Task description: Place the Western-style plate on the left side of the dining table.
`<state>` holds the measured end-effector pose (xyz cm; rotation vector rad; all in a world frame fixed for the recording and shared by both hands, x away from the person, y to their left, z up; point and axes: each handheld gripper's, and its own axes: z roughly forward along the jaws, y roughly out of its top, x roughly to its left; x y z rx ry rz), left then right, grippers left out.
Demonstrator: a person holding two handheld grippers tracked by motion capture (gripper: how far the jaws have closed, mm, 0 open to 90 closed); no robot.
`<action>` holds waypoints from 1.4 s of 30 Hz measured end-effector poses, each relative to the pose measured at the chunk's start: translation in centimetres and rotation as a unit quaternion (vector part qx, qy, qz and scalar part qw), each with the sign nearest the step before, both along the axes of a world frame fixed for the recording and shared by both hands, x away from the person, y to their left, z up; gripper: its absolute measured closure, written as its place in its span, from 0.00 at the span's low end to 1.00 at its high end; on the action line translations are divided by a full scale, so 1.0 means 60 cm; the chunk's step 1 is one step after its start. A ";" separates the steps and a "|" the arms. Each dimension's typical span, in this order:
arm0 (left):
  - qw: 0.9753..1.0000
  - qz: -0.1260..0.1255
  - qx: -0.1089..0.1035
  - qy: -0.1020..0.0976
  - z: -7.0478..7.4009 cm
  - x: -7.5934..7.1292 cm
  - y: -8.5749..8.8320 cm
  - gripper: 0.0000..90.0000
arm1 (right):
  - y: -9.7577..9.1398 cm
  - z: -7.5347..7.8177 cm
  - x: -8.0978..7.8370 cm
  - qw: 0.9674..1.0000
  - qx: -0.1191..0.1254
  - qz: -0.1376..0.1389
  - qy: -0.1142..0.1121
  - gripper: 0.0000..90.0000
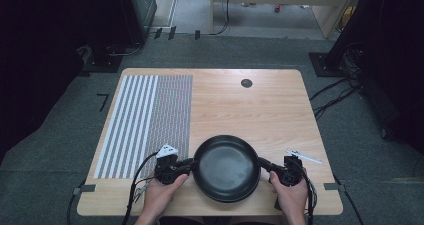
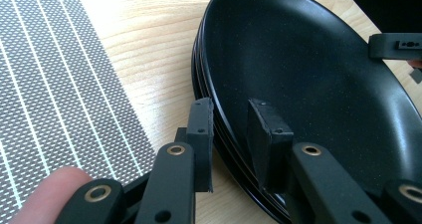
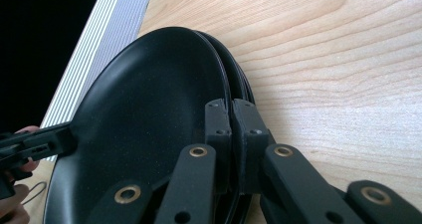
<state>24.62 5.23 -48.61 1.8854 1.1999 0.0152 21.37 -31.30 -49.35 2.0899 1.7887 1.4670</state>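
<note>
Both grippers meet at a black pan (image 1: pixel 226 168) near the front edge of the table (image 1: pixel 260 105). In the left gripper view, the left gripper (image 2: pixel 231 134) has its jaws a little apart, one on each side of the pan's rim, the outer jaw on the rim's outside and the inner jaw not quite touching. In the right gripper view, the right gripper (image 3: pixel 231 122) has its jaws pressed close together on the rim of the pan, so it grips it. The pan looks like a stack of black dishes, since more rims show under the top one. A hand (image 1: pixel 160 192) holds the left gripper and another hand (image 1: pixel 291 197) holds the right one. The table is light wood with round corners. A striped mat (image 1: pixel 145 120) covers its left part, just beside the pan. A small dark hole (image 1: pixel 246 83) sits near the far edge. A thin white strip (image 1: pixel 304 156) lies at the right, near the right gripper. Grey carpet (image 1: pixel 360 150) lies all around, with cables (image 1: pixel 330 97) on it at the right. Dark stands rise on both sides of the room.
</note>
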 end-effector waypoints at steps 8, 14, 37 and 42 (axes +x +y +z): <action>1.000 -0.003 -0.006 0.010 -0.002 0.002 0.001 0.81 | -0.003 -0.004 0.000 1.000 0.015 -0.003 -0.003 0.97; 1.000 0.001 -0.008 0.013 -0.001 0.001 0.001 0.81 | -0.003 -0.007 -0.001 1.000 0.018 -0.004 -0.008 0.97; 1.000 0.009 0.011 -0.014 0.016 0.002 0.015 0.79 | 0.008 -0.009 -0.003 1.000 0.010 -0.004 -0.019 0.97; 1.000 -0.004 -0.001 0.003 0.010 0.003 0.014 0.83 | 0.008 -0.009 -0.003 1.000 0.011 -0.002 -0.020 0.97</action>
